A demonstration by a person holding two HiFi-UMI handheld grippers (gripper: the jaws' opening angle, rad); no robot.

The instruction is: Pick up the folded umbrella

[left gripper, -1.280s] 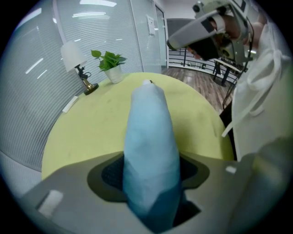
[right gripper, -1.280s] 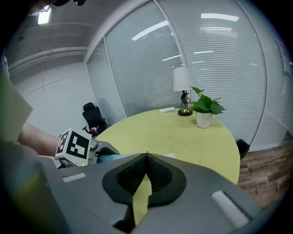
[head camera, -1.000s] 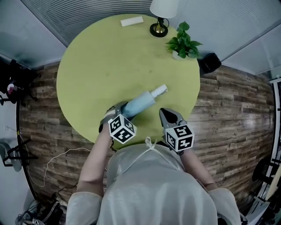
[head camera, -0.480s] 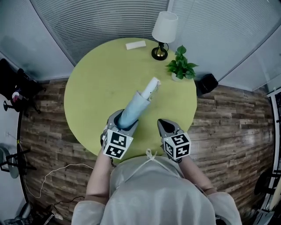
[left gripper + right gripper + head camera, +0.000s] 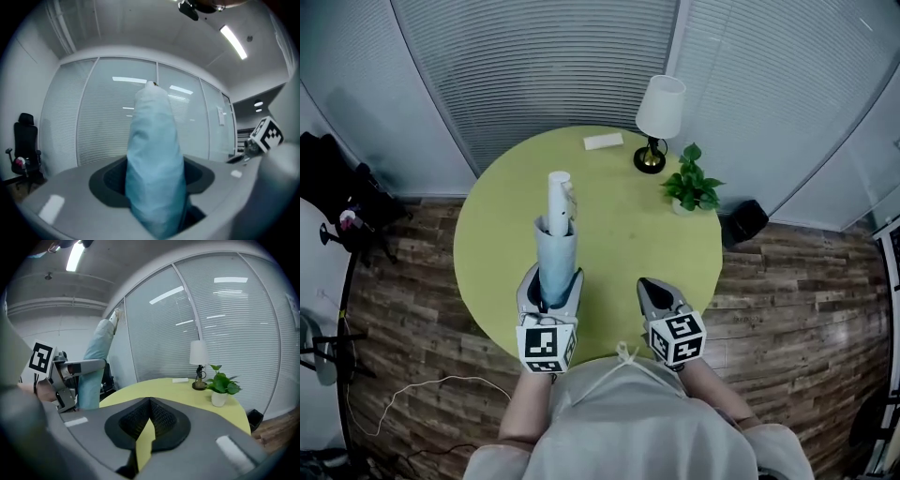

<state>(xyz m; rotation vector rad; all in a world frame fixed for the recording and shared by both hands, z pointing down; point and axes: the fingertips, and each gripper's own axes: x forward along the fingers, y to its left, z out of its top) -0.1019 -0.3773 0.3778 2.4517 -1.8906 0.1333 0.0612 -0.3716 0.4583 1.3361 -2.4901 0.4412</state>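
Pale blue fabric marks the folded umbrella [image 5: 555, 253], which hangs in the air above the near part of the round yellow-green tabletop [image 5: 619, 225]. Its white end [image 5: 559, 187] points toward the far blinds. The left tool [image 5: 549, 298] is clamped on the umbrella's near end, its dark pads pressing the blue sleeve from both sides. In the right gripper view the umbrella [image 5: 96, 362] rises at a slant from that tool. Just to the right, the right tool [image 5: 652, 292] sits over the tabletop's near edge with its jaws drawn together and nothing between them. At the far right of the tabletop stand a white-shaded lamp [image 5: 660, 117] and a potted plant [image 5: 691, 190], with a flat white block [image 5: 603, 142] to the lamp's left.
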